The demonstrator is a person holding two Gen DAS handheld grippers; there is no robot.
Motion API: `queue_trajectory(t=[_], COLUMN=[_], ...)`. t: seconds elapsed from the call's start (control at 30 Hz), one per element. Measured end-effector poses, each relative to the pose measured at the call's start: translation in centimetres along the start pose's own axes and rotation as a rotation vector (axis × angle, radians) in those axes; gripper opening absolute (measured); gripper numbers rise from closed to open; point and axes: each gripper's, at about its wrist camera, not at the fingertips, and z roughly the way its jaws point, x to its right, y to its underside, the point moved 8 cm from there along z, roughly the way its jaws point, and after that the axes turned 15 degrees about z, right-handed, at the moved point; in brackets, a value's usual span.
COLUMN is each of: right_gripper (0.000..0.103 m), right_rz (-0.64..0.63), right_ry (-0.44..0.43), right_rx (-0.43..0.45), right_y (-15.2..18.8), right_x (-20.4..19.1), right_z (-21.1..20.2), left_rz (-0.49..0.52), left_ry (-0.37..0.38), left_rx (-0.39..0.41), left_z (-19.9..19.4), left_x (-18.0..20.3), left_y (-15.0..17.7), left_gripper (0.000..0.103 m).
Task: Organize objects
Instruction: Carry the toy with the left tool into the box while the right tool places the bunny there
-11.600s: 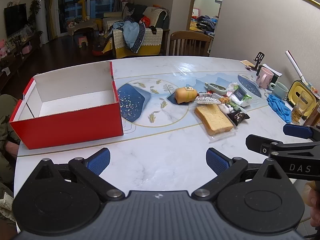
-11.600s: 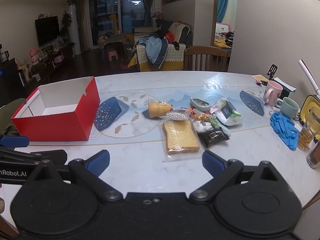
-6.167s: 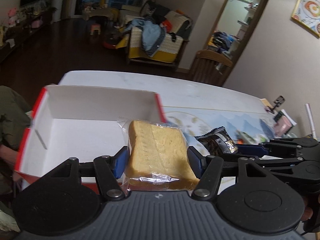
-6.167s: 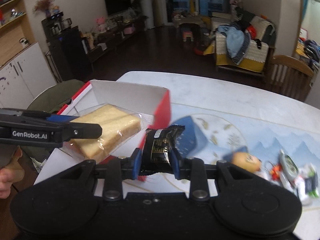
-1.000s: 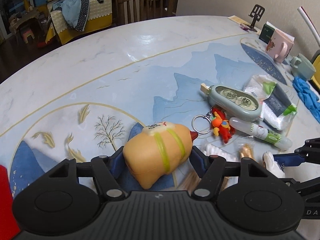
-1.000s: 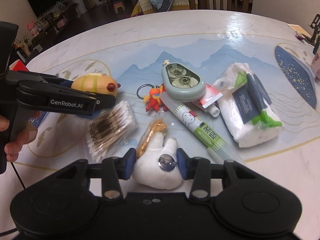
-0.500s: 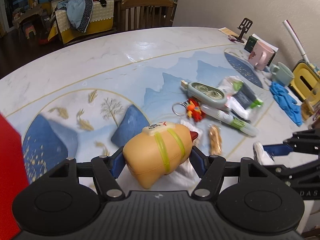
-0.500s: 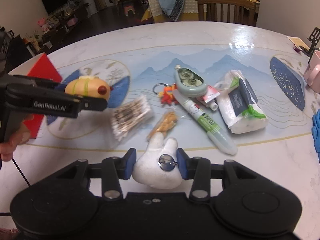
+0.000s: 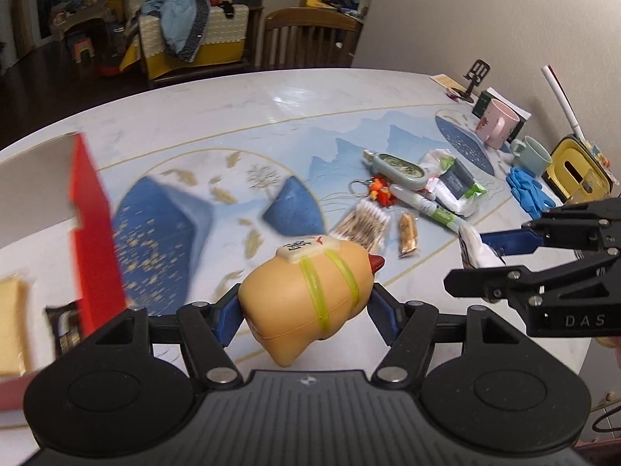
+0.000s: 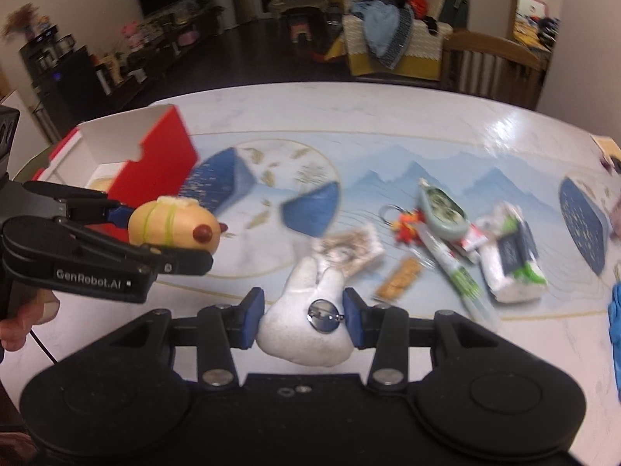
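2 grips: left gripper [image 9: 304,312] clamps tan green-banded toy [image 9: 306,295]; right gripper [image 10: 304,318] clamps white plush [image 10: 306,318]

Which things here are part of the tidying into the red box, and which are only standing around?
Part of the job:
- orange toy in left tool
- white plush in right tool
- red box
- cotton swabs
- tissue pack

Standing around, probably:
- pink mug
- green mug
- blue gloves
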Motion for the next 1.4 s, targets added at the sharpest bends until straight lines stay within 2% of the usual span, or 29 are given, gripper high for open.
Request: queue_trajectory(t=[0.47,0.8,1.1,1.4], right_gripper=[0.043,0.043,0.043,0.044], right_rz=[-0.131,-0.225,-0.263,-0.290], right_ry=[-0.076,-0.123,-0.102,-0.057], right_rx=[-0.006,0.011,-0.026,-0.081], right_y=[-1.0,-3.1,-3.8,-3.5], right_x=[-12.3,-21.1,-25.7,-28.2], right_z=[1.3,3.6,8.2,13.3], left_rz=[-0.076,-0.122,-0.130,-0.160], left_ry=[-0.063,-0.132,-0.205,-0.254], left_rx=[0.039,0.056,0.031,-0.039], left_z=[-7.5,-11.6,-12.1,-9.3], left_x=[-7.4,-14.6,-21.5,-27.1], left_y=[4.4,6.6,7.7,8.2], left_gripper=[0.067,0.067,0.067,0.067])
